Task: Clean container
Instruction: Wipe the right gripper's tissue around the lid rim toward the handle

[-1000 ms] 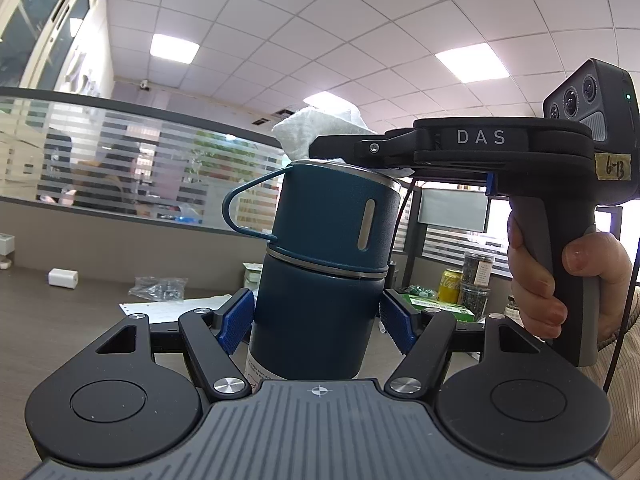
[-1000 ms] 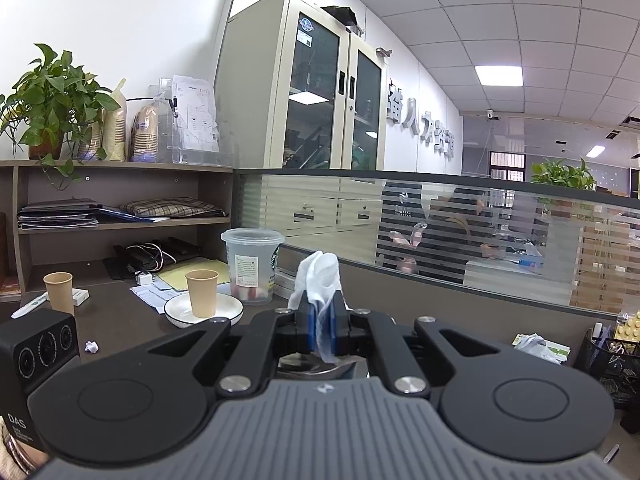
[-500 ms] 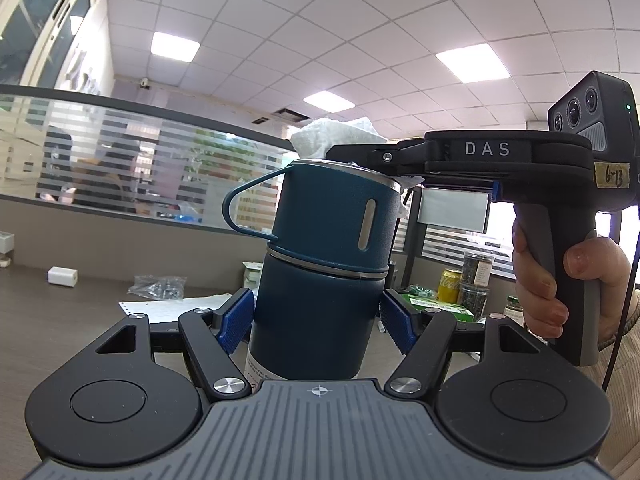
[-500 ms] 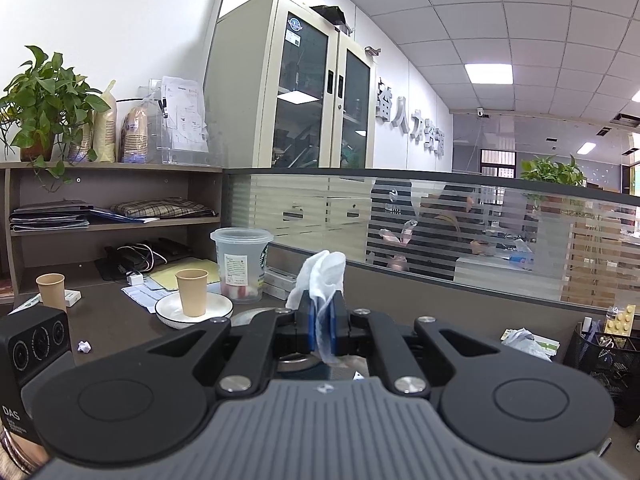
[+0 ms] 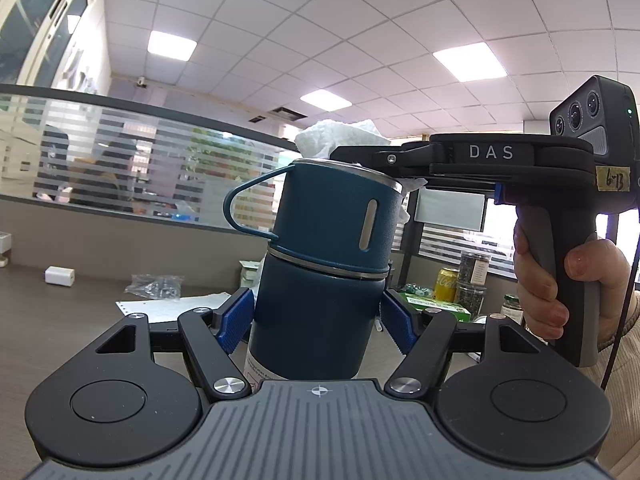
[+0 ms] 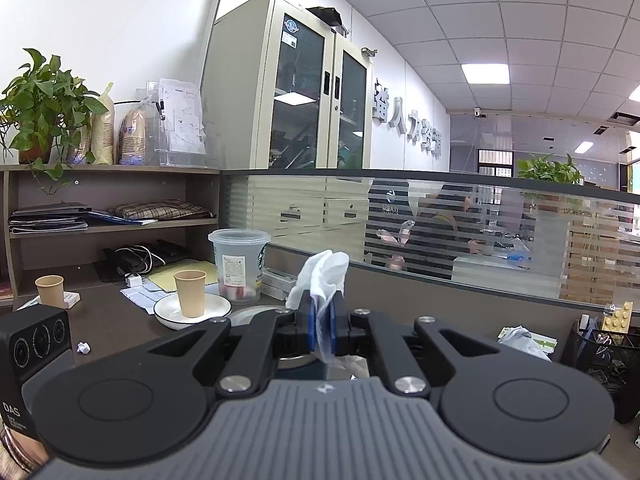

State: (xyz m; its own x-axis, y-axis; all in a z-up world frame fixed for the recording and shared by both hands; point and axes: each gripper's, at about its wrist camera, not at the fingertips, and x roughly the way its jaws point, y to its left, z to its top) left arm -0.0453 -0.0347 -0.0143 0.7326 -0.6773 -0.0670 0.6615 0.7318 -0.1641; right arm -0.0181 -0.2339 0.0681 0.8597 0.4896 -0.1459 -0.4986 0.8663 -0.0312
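Observation:
A dark blue insulated container [image 5: 320, 280] with a wire handle and a steel rim stands upright between the blue pads [image 5: 236, 316] of my left gripper [image 5: 318, 320], which is shut on its lower body. My right gripper [image 5: 340, 156] reaches in level from the right over the open top, shut on a white tissue [image 5: 340, 134] that bulges above the rim. In the right wrist view the tissue [image 6: 324, 272] sticks up from the shut right gripper [image 6: 322, 328], and a part of the container's steel rim [image 6: 252, 316] shows below it.
A person's hand [image 5: 560, 280] holds the right gripper's grip. On the brown desk [image 6: 112, 320] are a white plate [image 6: 168, 318] with a paper cup [image 6: 190, 296], a clear plastic tub [image 6: 240, 264], another paper cup [image 6: 50, 290], jars and a can [image 5: 446, 284], papers and a mesh basket [image 6: 604, 364].
My right gripper and the tissue have shifted slightly to the right over the container's rim, and the tissue wad has changed shape. The left gripper and the container have stayed still.

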